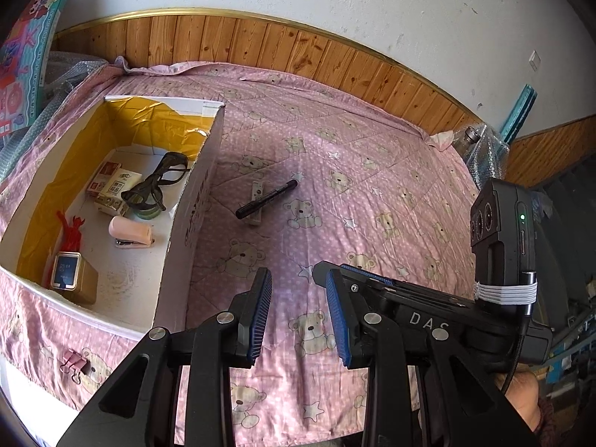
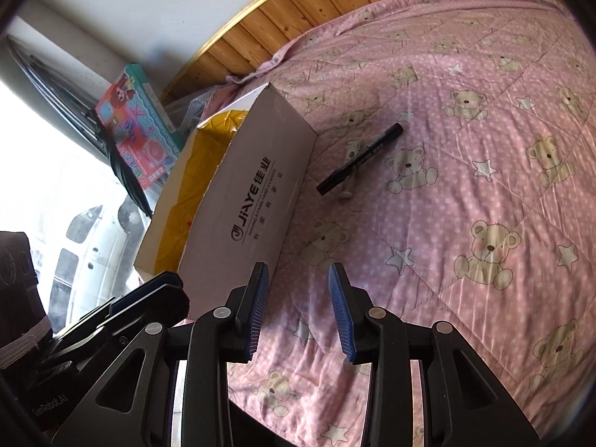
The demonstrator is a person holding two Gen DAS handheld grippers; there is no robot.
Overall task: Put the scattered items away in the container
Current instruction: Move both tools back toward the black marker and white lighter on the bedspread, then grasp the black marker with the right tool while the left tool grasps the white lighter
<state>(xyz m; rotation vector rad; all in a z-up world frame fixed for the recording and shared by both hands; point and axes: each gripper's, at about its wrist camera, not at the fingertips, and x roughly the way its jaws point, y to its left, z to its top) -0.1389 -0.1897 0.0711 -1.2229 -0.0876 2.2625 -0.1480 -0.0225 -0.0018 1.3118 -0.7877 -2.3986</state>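
Note:
A black marker pen [image 1: 266, 199] [image 2: 359, 159] lies across a small grey bar-shaped item [image 1: 256, 201] [image 2: 349, 171] on the pink bear-print quilt, just right of the white cardboard box [image 1: 193, 201] [image 2: 253, 201]. Inside the box are dark glasses [image 1: 156, 182], a pink stapler [image 1: 131, 231], small packets [image 1: 113, 188], a gold box [image 1: 72, 273] and red strips [image 1: 70, 229]. My left gripper [image 1: 298, 313] is open and empty, well short of the pen. The right gripper [image 2: 298, 313] hangs open and empty beside the box's near corner; it shows in the left wrist view too [image 1: 327, 279].
Wooden panelling [image 1: 260, 44] and a white wall bound the far side of the bed. A colourful toy box [image 1: 26, 56] [image 2: 138, 130] leans behind the cardboard box. A pink binder clip [image 1: 72, 363] is fixed to the quilt edge. Bubble wrap and a bottle [image 1: 480, 141] sit at the right.

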